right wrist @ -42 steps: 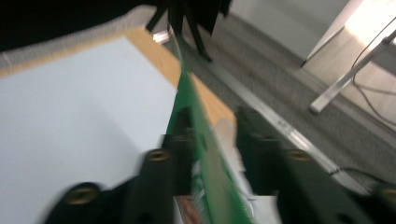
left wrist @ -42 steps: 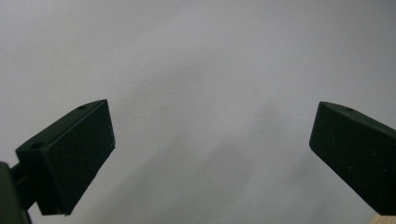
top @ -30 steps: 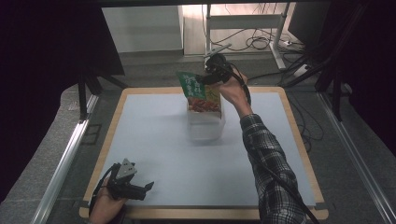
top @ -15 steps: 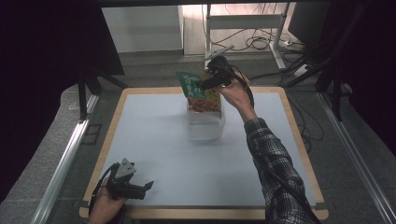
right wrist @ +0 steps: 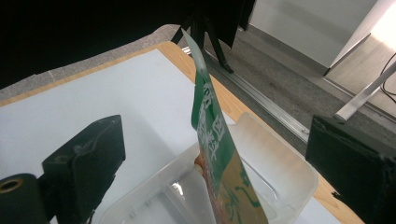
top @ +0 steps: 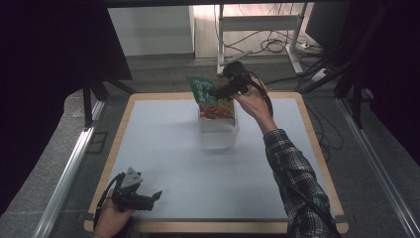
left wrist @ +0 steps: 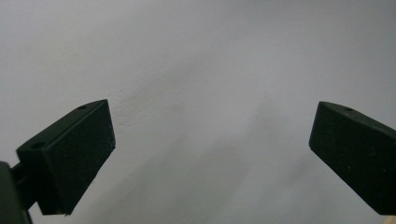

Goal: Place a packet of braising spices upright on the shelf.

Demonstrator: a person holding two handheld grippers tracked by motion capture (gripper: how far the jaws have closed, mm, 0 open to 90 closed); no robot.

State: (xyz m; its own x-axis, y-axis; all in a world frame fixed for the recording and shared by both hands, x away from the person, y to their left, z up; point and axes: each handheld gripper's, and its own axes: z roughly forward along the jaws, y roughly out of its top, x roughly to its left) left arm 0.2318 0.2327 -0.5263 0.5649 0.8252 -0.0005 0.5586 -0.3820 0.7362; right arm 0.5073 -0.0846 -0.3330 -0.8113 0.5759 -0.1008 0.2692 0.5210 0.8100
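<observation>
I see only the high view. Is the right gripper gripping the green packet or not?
Observer: No. In the right gripper view the right gripper has just been opening; the green packet stands between its jaws, touching neither pad.
Operator: Where is the packet's bottom?
Observer: Inside the clear plastic container, leaning upright.
Operator: And the left gripper?
Observer: The left gripper is open, nothing between its jaws, above the bare white table mat.
</observation>
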